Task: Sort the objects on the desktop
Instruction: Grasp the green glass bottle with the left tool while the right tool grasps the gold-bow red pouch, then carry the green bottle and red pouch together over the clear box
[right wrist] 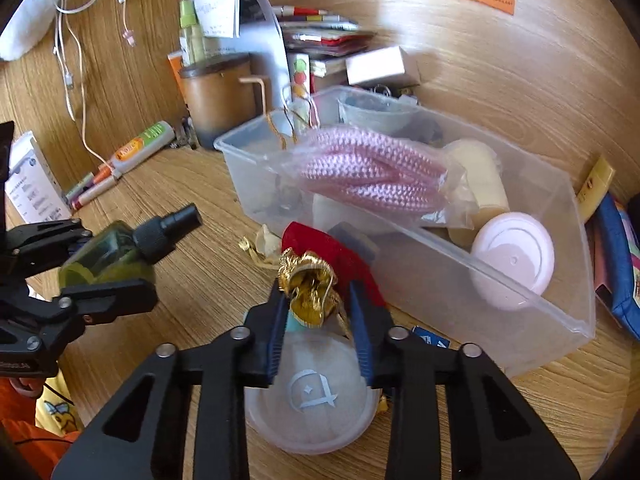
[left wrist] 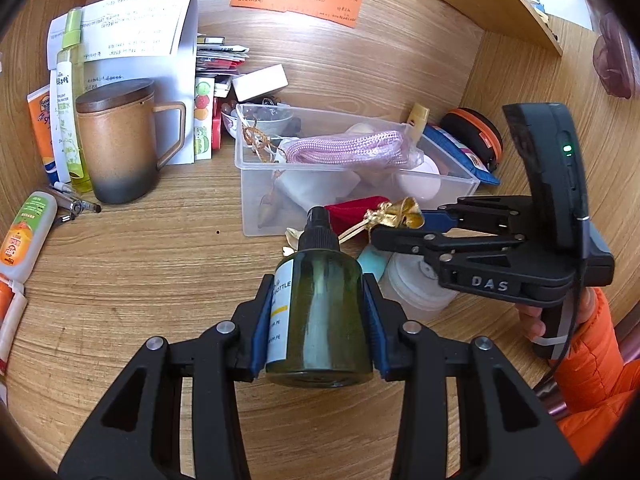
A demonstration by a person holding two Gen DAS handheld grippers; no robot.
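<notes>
My left gripper [left wrist: 318,320] is shut on a dark green spray bottle [left wrist: 320,312] with a black pump top, held above the wooden desk; it also shows in the right wrist view [right wrist: 120,248]. My right gripper [right wrist: 318,312] is closed around the gold-foil neck of a red pouch [right wrist: 312,292], which lies in front of the clear plastic bin [right wrist: 440,280]. In the left wrist view the right gripper [left wrist: 400,226] reaches the gold foil [left wrist: 396,216] of the pouch from the right.
The bin [left wrist: 260,196] holds a pink cord bundle [left wrist: 352,146], a pink round case and small items. A frosted lidded tub [right wrist: 316,408] sits under my right gripper. A brown mug [left wrist: 116,140], bottles, tubes, papers and a blue pouch [left wrist: 460,152] crowd the desk.
</notes>
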